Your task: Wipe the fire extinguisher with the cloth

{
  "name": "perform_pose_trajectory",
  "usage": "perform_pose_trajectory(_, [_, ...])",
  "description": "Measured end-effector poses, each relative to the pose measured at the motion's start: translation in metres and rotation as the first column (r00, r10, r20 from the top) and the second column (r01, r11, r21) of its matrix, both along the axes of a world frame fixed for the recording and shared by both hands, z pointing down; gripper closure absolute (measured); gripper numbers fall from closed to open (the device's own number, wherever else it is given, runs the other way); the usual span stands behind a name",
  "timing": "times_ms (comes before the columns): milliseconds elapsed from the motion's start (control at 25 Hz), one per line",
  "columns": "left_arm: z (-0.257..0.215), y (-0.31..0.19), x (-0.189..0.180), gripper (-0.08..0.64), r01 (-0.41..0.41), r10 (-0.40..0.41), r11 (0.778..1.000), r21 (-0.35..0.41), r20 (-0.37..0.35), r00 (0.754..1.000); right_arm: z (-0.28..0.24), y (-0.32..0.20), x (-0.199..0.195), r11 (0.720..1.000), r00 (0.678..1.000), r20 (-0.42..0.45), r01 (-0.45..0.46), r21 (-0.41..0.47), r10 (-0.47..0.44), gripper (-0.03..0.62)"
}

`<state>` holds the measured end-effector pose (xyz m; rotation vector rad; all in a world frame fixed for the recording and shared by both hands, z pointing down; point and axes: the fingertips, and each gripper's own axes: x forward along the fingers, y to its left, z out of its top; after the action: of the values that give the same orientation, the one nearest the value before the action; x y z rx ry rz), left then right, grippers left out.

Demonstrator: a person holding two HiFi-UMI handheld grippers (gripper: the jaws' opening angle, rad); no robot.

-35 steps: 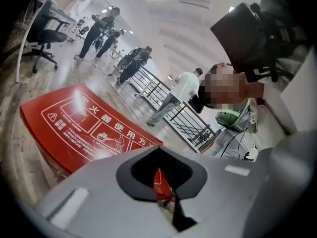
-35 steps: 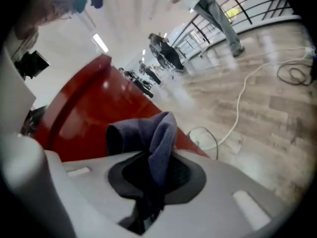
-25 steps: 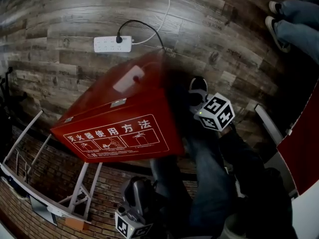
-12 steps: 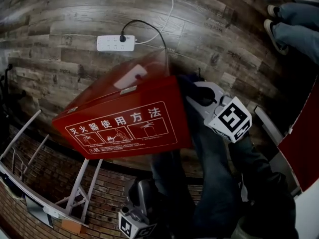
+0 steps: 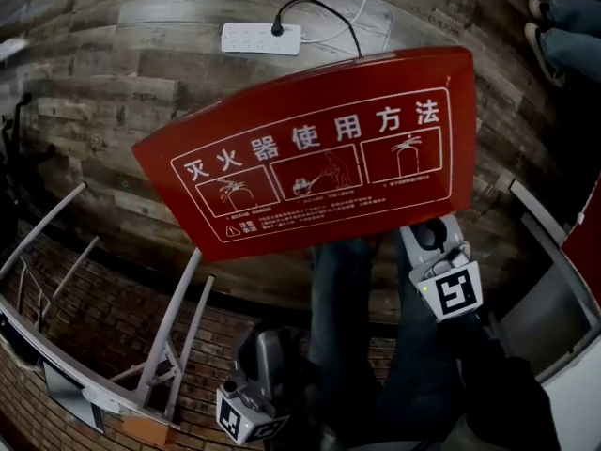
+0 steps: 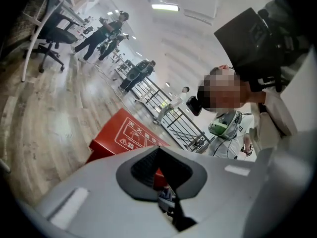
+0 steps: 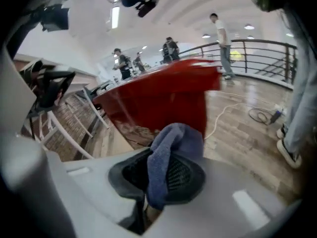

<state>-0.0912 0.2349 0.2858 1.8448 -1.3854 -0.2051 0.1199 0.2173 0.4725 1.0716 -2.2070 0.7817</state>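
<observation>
The red fire extinguisher box (image 5: 310, 163) shows its printed face with white instruction pictures in the head view. My right gripper (image 5: 427, 238) sits just below the box's lower right edge and points up at it. In the right gripper view it (image 7: 166, 157) is shut on a blue cloth (image 7: 171, 145) that bulges out past the pads, with the red box (image 7: 163, 95) close ahead. My left gripper (image 5: 266, 346) hangs low and apart from the box. In its own view it (image 6: 159, 152) is shut with nothing between the pads, and the box (image 6: 126, 135) lies beyond.
A white power strip (image 5: 261, 38) with a black plug and cable lies on the wood floor behind the box. White metal frame legs (image 5: 178, 318) and a brick wall (image 5: 84, 336) are at the lower left. My jeans-clad legs (image 5: 343, 318) are below the box. Other people's feet (image 5: 563, 26) are at the upper right.
The box's printed face now looks larger and squarer to me, higher in view. My right gripper went from the box's right side to under its lower right edge. The left gripper barely shifted.
</observation>
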Motion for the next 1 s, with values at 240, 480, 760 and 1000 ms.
perform_pose_trajectory(240, [0.001,0.026,-0.051,0.558,0.078,-0.078,0.997,0.021,-0.001,0.997,0.026,0.000,-0.116,0.996,0.996,-0.026,0.085,0.007,-0.084,0.540])
perform_pose_trajectory(480, [0.008,0.044,-0.068,0.558,0.115,-0.115,0.993,0.009,0.005,0.993,0.016,0.011,-0.231,0.961,0.952,0.132,0.273,0.039,-0.276,0.541])
perform_pose_trajectory(760, [0.005,0.044,-0.076,0.558,0.129,-0.129,0.991,0.019,0.006,0.992,0.062,-0.006,-0.097,0.997,0.999,-0.016,-0.039,-0.066,0.038,0.541])
perform_pose_trajectory(1000, [0.011,0.045,-0.062,0.558,0.132,-0.131,0.991,0.008,-0.024,0.991,0.088,-0.022,-0.009,0.961,0.963,-0.156,-0.242,-0.137,0.221,0.541])
